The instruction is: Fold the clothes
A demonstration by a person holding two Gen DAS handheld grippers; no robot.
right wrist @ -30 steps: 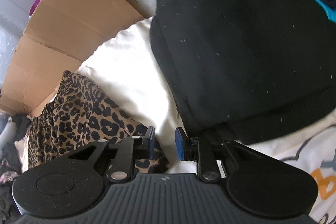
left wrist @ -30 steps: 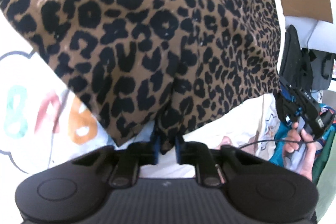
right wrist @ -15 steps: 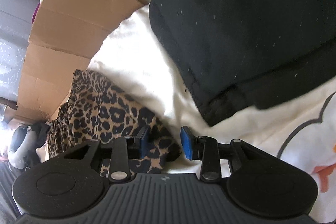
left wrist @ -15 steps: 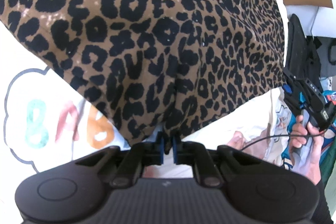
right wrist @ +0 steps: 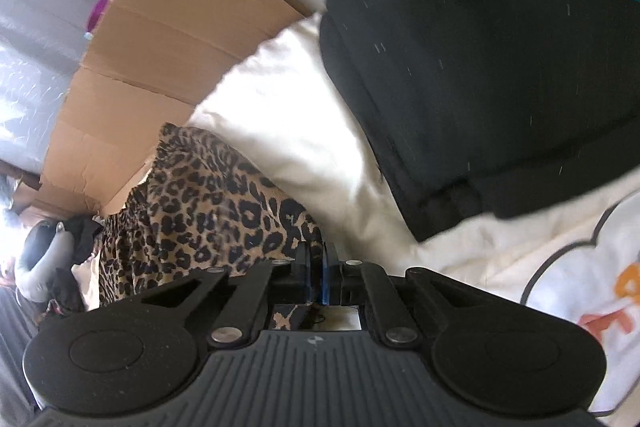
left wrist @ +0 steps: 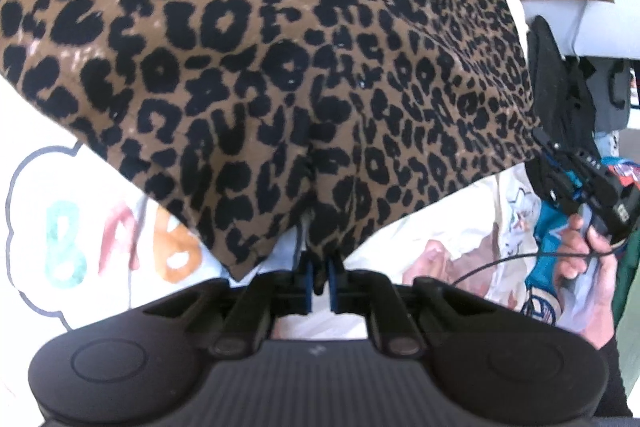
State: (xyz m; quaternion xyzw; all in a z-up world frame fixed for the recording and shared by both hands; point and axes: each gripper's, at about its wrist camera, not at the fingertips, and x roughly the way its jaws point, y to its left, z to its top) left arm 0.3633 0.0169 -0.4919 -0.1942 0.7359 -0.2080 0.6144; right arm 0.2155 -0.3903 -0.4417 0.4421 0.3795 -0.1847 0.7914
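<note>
From the left wrist view, the left tool [left wrist: 319,281] has its blue pads clamped on the near hem of the leopard-print garment [left wrist: 280,67], which fans out from 6 o'clock across the upper frame over a white bedsheet [left wrist: 420,239]. At 3 o'clock a person's hand [left wrist: 584,263] holds the right tool [left wrist: 560,163] at the garment's edge. Coloured letters on the sheet at 8 o'clock, inside a cloud outline, appear to read "BAB"; the rest is covered.

From the right wrist view, the right tool [right wrist: 316,267] is pinched together on a corner of the same garment [right wrist: 208,211], which trails toward 9 o'clock. A folded black garment [right wrist: 480,67] lies at 1 o'clock and a cardboard box [right wrist: 160,47] at 10 o'clock. Orange letters at 4 o'clock are cut off, unreadable.

With two points of the hem gripped, the fold itself looks about to begin; the next move likely calls for lifting both corners together and carrying them across evenly.
</note>
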